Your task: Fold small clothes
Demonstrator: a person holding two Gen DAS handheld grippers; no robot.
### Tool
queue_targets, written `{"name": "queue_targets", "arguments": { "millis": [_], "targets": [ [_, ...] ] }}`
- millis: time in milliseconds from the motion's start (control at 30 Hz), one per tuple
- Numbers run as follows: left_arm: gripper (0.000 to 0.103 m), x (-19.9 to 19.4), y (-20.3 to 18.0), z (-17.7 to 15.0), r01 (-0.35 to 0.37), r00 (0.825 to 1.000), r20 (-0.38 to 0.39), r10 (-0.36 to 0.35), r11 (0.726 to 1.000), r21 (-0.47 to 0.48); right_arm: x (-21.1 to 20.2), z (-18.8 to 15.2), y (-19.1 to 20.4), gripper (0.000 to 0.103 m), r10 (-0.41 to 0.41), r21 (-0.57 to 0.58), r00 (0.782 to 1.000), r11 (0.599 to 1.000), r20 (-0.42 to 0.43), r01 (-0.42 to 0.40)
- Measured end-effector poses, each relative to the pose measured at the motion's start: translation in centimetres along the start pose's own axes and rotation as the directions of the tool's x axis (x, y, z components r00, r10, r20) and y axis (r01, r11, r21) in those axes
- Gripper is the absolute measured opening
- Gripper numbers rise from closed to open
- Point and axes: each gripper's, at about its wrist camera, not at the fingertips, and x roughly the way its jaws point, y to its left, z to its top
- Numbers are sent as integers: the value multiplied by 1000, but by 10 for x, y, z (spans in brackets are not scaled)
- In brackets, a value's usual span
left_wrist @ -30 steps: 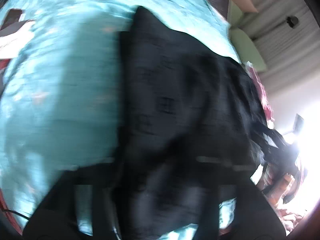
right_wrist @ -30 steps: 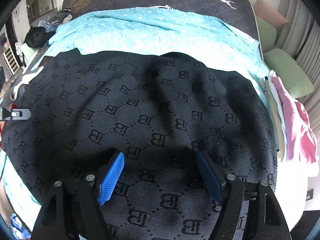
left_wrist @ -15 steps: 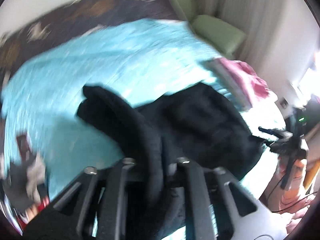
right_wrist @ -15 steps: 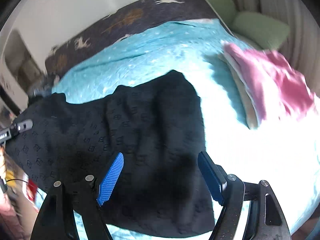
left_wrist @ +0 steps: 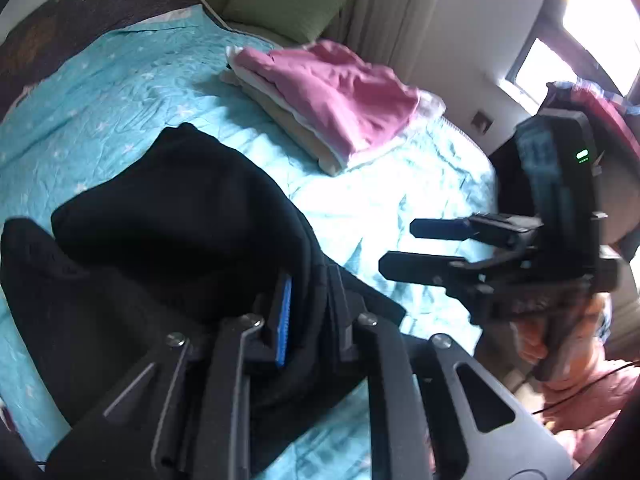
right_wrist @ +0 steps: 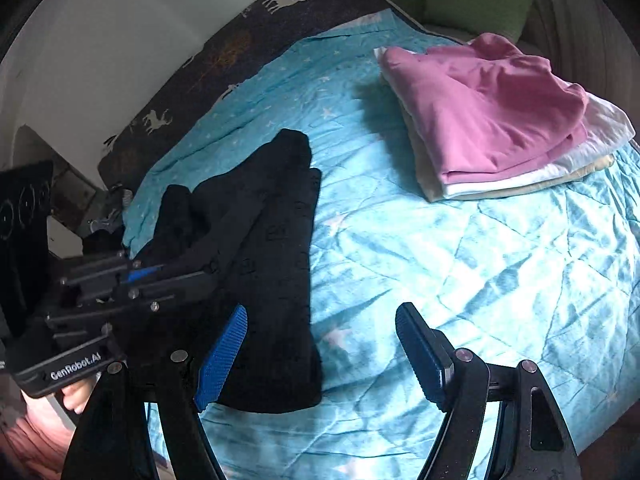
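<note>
Black monogrammed garment (right_wrist: 276, 240) lay half-folded on the turquoise quilt (right_wrist: 480, 280), its edge between the left gripper's (left_wrist: 308, 300) opening jaws, right gripper (right_wrist: 320, 352) spread empty, folded stack (right_wrist: 500, 120) finished nearby.

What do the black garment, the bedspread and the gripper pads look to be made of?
Black garment: soft matte knit, probably; faint woven-in motifs, limp folds. Bedspread: quilted turquoise fabric, slightly shiny; stitched diamonds, pale stars. Pads: ribbed blue rubber or plastic, hard to tell which.
</note>
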Motion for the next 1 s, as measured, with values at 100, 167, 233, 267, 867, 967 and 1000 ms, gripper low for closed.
{"name": "queue_targets", "arguments": {
  "millis": [100, 167, 233, 267, 867, 967, 1000],
  "targets": [
    [28, -51, 10, -9, 35, 996, 83, -32, 999, -39, -2, 4, -1, 78, 22, -13, 1000, 1000, -21, -22],
    [44, -89, 14, -21, -13, 986, 167, 18, 999, -32, -1, 9, 4, 78, 58, -31, 998, 998, -32, -59],
    [60, -117, 23, -35, -97, 966, 232, 110, 993, -66, -1, 15, 14, 78, 95, -70, 995, 993, -29, -97],
    [62, -131, 35, -45, -133, 953, 259, 157, 985, -106, -2, 17, 18, 78, 104, -85, 994, 991, -28, -106],
    [62, -94, 142, -142, -72, 967, 192, 166, 905, -420, 114, 121, 223, 79, 113, -378, 886, 875, -450, -303],
    [63, -96, 159, -156, -44, 965, 212, 153, 894, -446, 172, 127, 250, 79, 14, -414, 844, 867, -537, -278],
    [63, -97, 164, -160, -39, 963, 221, 154, 891, -451, 192, 127, 259, 79, -22, -430, 830, 863, -558, -266]
  ]
}}
